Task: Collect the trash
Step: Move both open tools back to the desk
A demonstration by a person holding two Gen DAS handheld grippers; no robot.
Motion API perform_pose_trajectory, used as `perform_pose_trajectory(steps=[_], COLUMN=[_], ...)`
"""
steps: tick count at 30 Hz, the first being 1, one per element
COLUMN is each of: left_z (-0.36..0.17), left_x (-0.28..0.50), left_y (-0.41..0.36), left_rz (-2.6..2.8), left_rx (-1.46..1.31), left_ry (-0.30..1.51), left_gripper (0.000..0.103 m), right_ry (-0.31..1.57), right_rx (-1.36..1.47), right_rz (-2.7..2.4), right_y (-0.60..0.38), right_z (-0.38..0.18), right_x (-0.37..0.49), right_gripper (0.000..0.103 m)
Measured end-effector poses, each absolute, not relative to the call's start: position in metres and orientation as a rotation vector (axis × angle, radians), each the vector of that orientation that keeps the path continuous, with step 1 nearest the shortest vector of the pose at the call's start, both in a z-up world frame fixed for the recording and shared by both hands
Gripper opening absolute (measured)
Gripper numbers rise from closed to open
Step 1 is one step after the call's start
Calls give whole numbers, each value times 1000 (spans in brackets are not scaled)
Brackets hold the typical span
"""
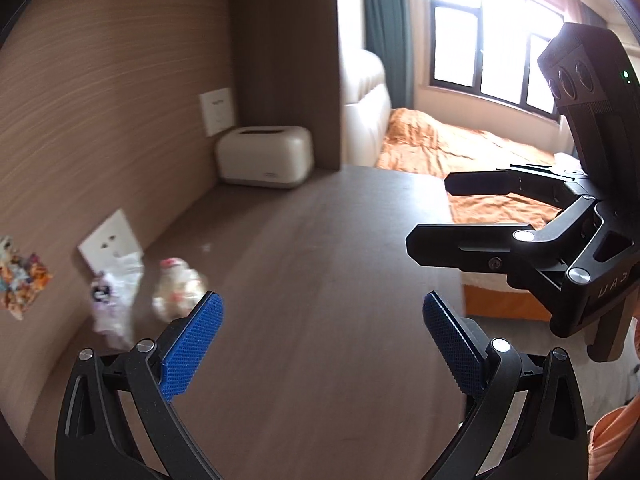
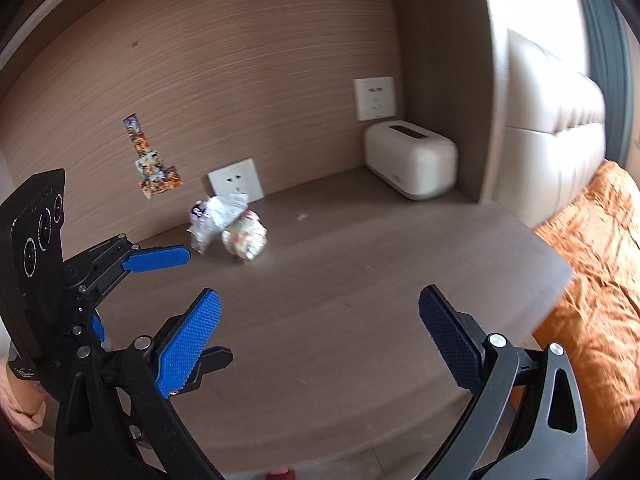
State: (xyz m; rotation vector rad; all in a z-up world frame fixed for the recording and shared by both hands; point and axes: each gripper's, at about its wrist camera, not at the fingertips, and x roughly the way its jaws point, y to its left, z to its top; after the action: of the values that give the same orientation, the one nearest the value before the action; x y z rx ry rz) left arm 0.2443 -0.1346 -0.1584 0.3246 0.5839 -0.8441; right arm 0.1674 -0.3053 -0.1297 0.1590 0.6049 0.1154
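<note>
Wooden desk [image 2: 360, 280] with two crumpled wrappers [image 2: 228, 224], two grippers [image 2: 320, 332] above, fingers apart.

Daylight is pouring through my window [image 1: 492, 44], blowing it out; both fisheye views are bending at edges, trash [image 1: 116, 300] is blurring.

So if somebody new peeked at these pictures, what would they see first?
Probably the bright blue fingers of the right gripper spread wide over the brown desk. Next come two crumpled wrappers lying by the back wall, just below a wall socket. A cream tissue box sits in the far corner, and an orange bedspread glows off to the right.
</note>
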Motion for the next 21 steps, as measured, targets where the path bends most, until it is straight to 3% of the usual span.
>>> perform_pose_trajectory(steps=[11,21], left_z=[-174,-210], left_x=[321,411], left_y=[-57,-39], left_rz=[-704,-564], left_rx=[296,312], left_ry=[620,687], left_gripper=[98,98], right_ry=[632,678], right_rx=[116,88], right_rz=[217,221], right_y=[-232,-201], right_z=[-133,-170], right_x=[258,336], right_gripper=[99,99])
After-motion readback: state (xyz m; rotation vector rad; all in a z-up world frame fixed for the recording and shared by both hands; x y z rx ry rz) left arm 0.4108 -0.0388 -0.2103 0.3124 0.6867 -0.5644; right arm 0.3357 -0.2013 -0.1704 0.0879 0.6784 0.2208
